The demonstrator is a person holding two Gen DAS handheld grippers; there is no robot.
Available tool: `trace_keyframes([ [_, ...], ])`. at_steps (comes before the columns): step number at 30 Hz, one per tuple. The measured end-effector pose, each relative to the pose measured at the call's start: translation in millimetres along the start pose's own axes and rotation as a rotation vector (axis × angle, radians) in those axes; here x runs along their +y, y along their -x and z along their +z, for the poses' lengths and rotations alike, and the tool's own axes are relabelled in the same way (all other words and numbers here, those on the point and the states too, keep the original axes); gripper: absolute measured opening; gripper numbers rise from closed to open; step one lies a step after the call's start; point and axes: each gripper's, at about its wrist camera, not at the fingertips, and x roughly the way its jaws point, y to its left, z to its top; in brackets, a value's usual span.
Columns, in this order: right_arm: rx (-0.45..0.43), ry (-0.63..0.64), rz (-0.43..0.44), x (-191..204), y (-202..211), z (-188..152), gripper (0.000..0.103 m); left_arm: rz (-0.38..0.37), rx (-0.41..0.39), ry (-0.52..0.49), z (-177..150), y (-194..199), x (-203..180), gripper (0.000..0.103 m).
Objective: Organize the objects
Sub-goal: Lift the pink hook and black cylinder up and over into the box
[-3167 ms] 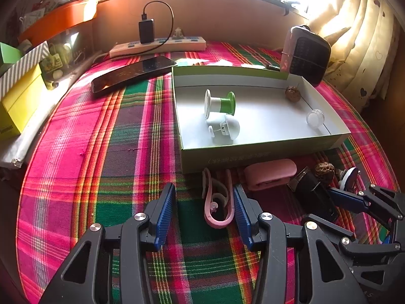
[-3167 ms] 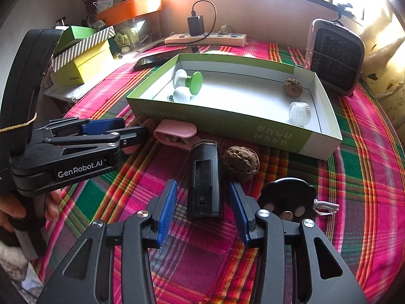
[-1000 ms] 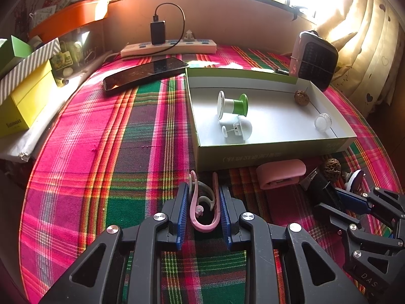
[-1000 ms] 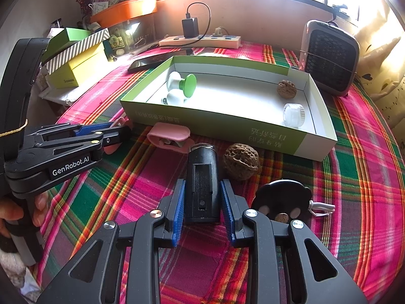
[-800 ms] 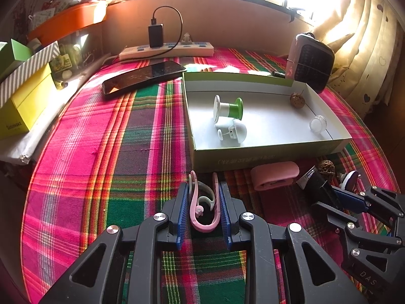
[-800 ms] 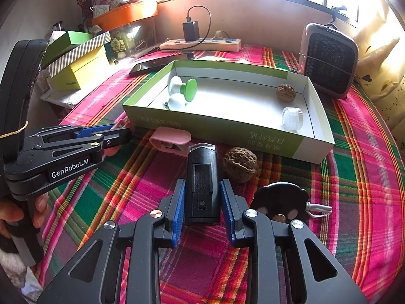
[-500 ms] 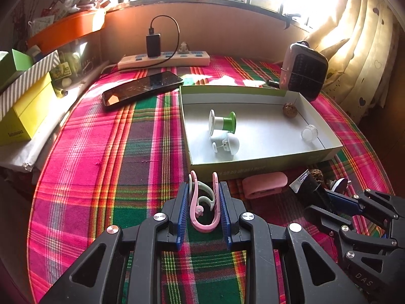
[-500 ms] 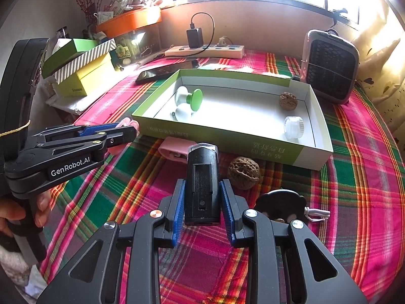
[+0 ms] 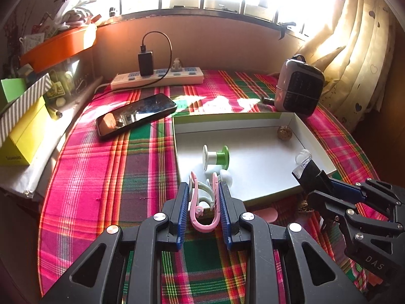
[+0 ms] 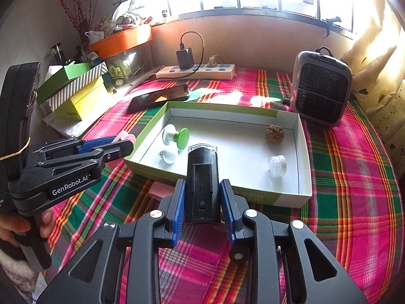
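My left gripper (image 9: pixel 203 195) is shut on a pink clip (image 9: pixel 200 215) and holds it in the air before the near wall of the green-and-white box (image 9: pixel 263 119). My right gripper (image 10: pixel 202 197) is shut on a black lighter-like device (image 10: pixel 201 177), lifted above the cloth in front of the box (image 10: pixel 222 110). Inside the box lie a green-and-white spool (image 10: pixel 176 134), a white knob (image 10: pixel 169 155), a walnut (image 10: pixel 274 133) and a clear cap (image 10: pixel 276 166). A pink case (image 9: pixel 265 214) lies on the cloth below the box front, partly hidden.
On the plaid cloth (image 9: pixel 101 164) a phone (image 9: pixel 136 116) lies left of the box. A power strip with a charger (image 9: pixel 157 77) runs along the back wall. A small heater (image 10: pixel 320 88) stands at the back right. Yellow and green boxes (image 10: pixel 76 93) are stacked at the left.
Both grippers have risen with their objects off the cloth. The box now looks lower and smaller, and the walnut and black disc on the cloth are hidden behind the right gripper.
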Motion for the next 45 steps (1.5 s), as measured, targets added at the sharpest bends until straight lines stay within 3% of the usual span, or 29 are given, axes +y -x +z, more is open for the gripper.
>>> trace_keyframes([
  [11,0.014,-0.028,-0.018,-18.4,-23.8,31.0,0.028,-0.018,0.014,-0.003,32.5,-21.1,-2.4,0.021],
  [24,0.1,-0.095,-0.007,-41.2,-77.8,51.2,0.028,-0.011,0.062,-0.024,64.6,-69.6,-3.4,0.022],
  [45,0.143,-0.091,-0.033,-38.8,-110.2,60.6,0.028,-0.004,0.142,-0.011,67.2,-115.7,4.1,0.021],
])
